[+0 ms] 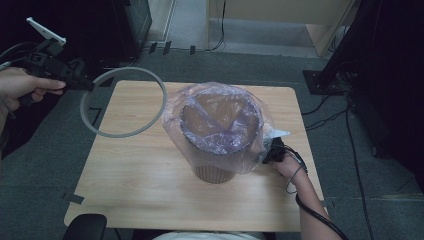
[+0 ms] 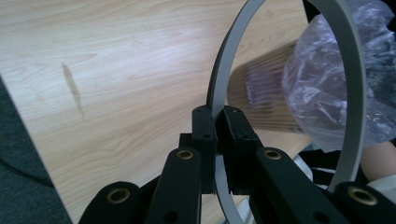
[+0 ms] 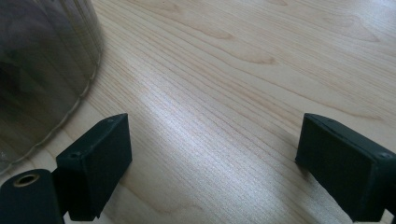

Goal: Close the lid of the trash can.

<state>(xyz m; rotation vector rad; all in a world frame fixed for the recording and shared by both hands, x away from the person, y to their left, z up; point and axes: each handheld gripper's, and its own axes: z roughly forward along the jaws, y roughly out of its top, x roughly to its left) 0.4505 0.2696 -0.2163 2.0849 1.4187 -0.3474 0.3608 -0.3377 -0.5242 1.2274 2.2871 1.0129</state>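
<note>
A brown ribbed bin (image 1: 214, 171) stands in the middle of the wooden table (image 1: 145, 180), lined with a clear purple plastic bag (image 1: 220, 120) that drapes over its rim. My left gripper (image 1: 89, 85) is raised above the table's left edge, shut on a grey ring (image 1: 162, 97) that hangs tilted in the air to the left of the bin. The ring (image 2: 219, 79) sits pinched between that gripper's (image 2: 217, 122) jaws, with the bag (image 2: 336, 88) beyond it. My right gripper (image 1: 270, 150) is low at the bin's right side, against the bag. Its jaws (image 3: 212, 163) stand wide open over bare wood, the bin (image 3: 42, 70) at the left.
Grey carpet surrounds the table. Dark equipment stands at the back left (image 1: 130, 25) and a black stand with cables at the right (image 1: 345, 55). A black chair part (image 1: 85, 226) pokes in at the table's near left corner.
</note>
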